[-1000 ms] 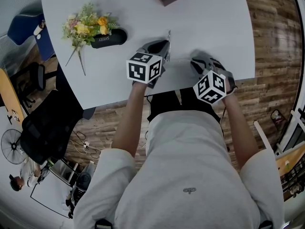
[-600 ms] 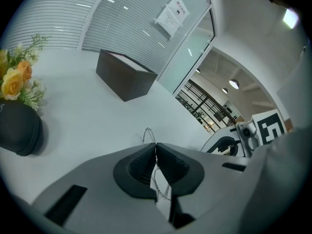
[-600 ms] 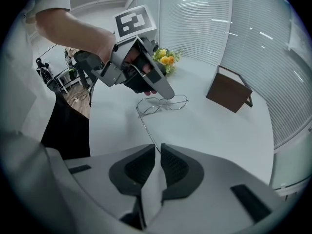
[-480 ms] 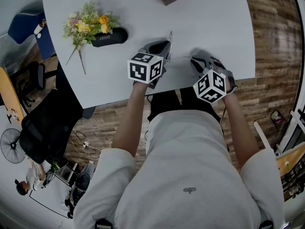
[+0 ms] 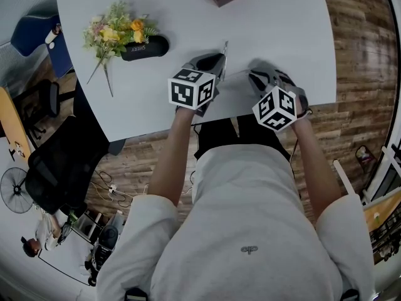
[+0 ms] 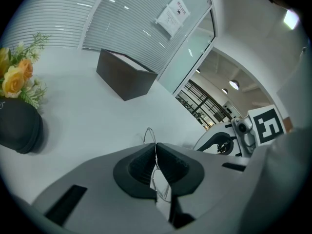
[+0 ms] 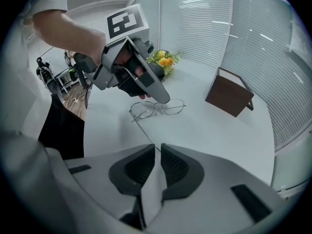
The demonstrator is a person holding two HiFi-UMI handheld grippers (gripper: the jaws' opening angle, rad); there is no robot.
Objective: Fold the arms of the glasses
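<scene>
Glasses [image 7: 157, 109] braced at the desk's [image 5: 282, 30] near edge

Nearest, the right gripper [image 7: 158, 150] has its jaws drawn narrow on the tip of the open arm [image 7: 144, 132], probably to swing it in toward the lenses. Farther out, the left gripper [image 7: 163, 99] is clamped tight on the wire frame, seemingly to steady it against that push.

White table [image 5: 282, 36] stands on wood-plank floor [image 5: 357, 55]; black office chair [image 5: 56, 168] beside its left edge; slatted blinds [image 7: 253, 38] behind.
</scene>
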